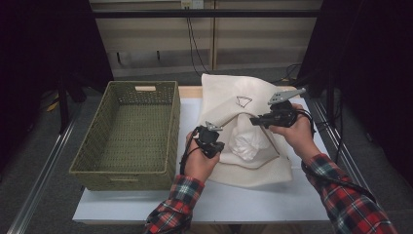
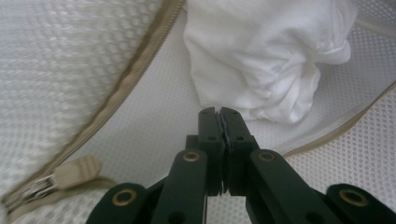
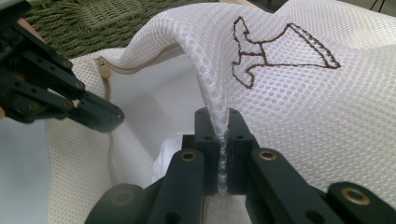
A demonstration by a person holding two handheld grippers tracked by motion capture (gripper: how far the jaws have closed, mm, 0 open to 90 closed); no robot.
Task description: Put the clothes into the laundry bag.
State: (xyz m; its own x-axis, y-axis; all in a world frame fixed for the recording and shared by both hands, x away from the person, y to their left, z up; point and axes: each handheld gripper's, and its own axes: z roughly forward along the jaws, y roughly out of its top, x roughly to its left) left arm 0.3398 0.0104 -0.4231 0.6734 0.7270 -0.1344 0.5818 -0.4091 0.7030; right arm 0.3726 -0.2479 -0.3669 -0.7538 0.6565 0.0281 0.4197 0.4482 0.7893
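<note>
A: What is recorded at the left of the mesh bag (image 1: 253,131)?

B: A green woven basket (image 1: 129,134) is noted just beside the bag's left edge, both resting on the white table (image 1: 243,200). Nothing can be made out inside the basket.

A: And the left gripper (image 1: 217,146)?

B: It is seen at the bag's lower left, at the unzipped opening. In the left gripper view its jaws are pressed together just short of the white garment (image 2: 275,56); a thin pale sliver shows between the tips, but it cannot be told whether cloth is pinched. A beige zip pull (image 2: 77,171) is noted to the lower left of the jaws in that view.

A: Where is the garment placed?

B: It lies bunched inside the bag, in the open mouth, on the bag's lower layer.

A: The right gripper (image 1: 254,120)?

B: It is held at the bag's upper flap, right of the opening. In the right gripper view the jaws are clamped on a fold of the mesh, which is lifted clear of the lower layer. A brown stitched hanger outline (image 3: 280,49) is seen on the mesh just right of the pinched fold
</note>
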